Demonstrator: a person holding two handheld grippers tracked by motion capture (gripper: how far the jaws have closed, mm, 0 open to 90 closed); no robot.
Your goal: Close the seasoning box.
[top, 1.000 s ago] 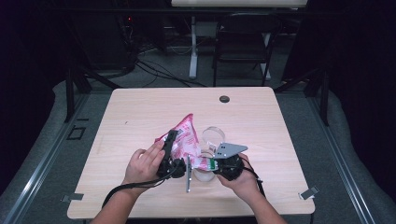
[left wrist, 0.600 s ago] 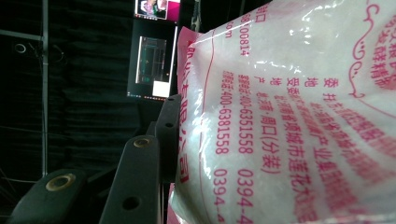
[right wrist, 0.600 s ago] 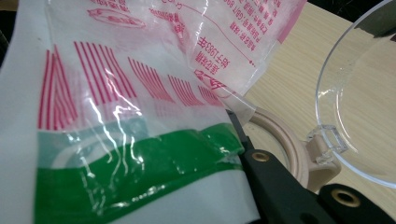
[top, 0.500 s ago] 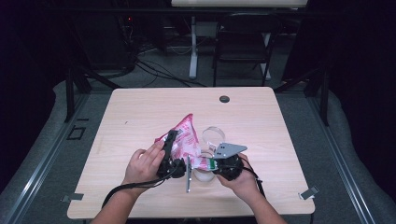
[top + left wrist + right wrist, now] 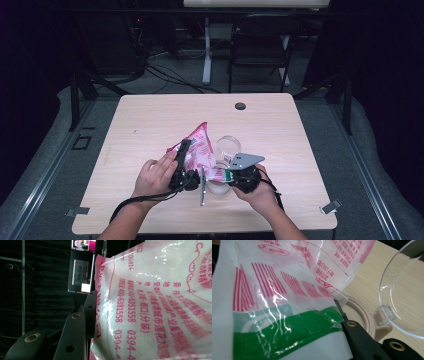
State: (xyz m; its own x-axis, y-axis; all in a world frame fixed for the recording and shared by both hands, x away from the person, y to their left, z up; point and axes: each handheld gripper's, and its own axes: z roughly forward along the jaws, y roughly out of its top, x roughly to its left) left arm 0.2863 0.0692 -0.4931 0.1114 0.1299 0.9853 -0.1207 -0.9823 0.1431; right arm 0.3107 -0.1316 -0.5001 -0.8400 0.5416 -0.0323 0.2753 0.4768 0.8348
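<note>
Pale wood surface (image 5: 150, 120), dark room. Pink-printed plastic bag (image 5: 200, 150) was held above its near-centre, pinched by left claw (image 5: 183, 150) and right claw (image 5: 226, 175); clear lidded container (image 5: 227, 146) just beside.

A pink-printed bag (image 5: 287, 290) with a green band lies against the black jaws; a clear lid (image 5: 404, 297) stands just beside a beige container (image 5: 367, 320).
</note>
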